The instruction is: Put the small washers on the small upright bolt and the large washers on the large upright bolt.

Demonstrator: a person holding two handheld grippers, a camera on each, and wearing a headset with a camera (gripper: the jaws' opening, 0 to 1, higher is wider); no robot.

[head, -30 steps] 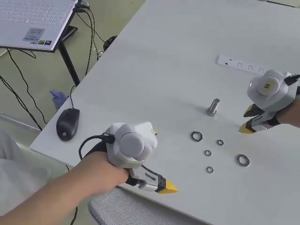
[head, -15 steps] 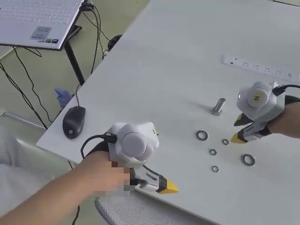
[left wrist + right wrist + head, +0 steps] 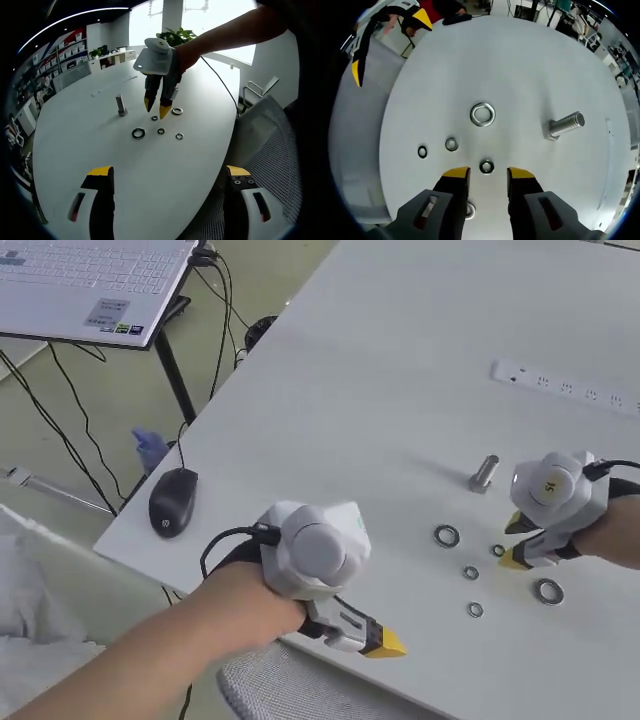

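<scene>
Progress: nothing threaded; upright bolt [image 3: 484,473] bare, five washers [image 3: 446,535] loose on desk [image 3: 380,390].
Small washer [image 3: 486,166]: at bolt's 6 o'clock in head view.
Right hand-held gripper [image 3: 488,173]: part-open, empty, poised close over it.
Left hand-held gripper [image 3: 169,171]: wide open, empty.
Remaining: every washer.

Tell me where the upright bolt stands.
In the head view the bolt stands right of centre on the table, between the power strip and a large washer, just beyond the right gripper.
</scene>
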